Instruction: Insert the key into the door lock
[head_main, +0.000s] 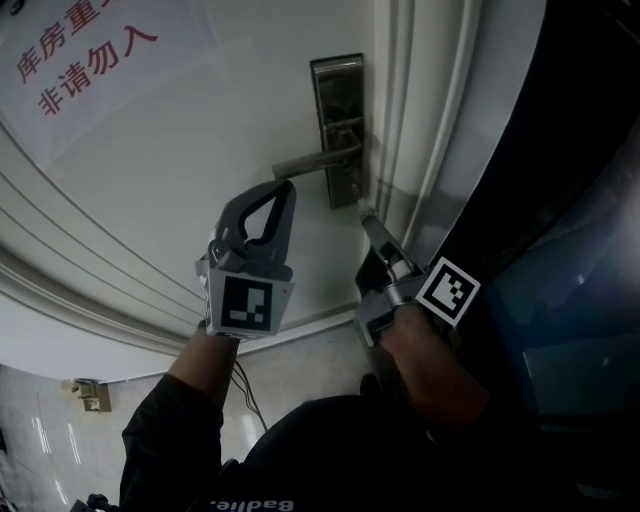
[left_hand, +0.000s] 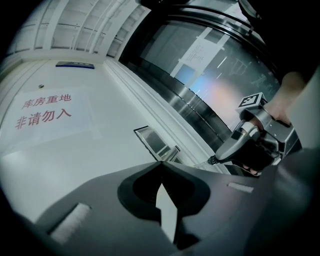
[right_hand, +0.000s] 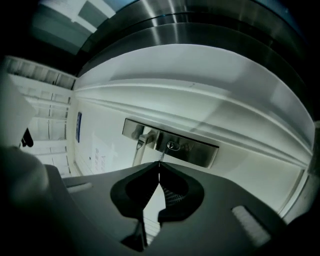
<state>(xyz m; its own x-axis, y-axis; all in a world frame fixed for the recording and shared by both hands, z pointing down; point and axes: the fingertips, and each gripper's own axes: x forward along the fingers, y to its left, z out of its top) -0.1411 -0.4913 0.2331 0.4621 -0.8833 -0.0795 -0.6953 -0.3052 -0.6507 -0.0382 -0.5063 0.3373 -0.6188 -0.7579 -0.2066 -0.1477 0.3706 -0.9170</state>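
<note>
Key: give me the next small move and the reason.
Probably ease the right gripper forward, nudging toward the keyhole: its shut jaws hold the key, whose tip looks just short of that hole and slightly to one side of it.

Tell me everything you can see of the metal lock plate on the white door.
The tall rectangular grey metal lock plate is mounted upright on the white door, near its edge; it looks brushed and reflective. A lever handle projects sideways from it, and a round keyhole sits below the handle. The right tool, shut on a thin metal key, aims at that keyhole; whether the key's tip touches it is unclear.
</note>
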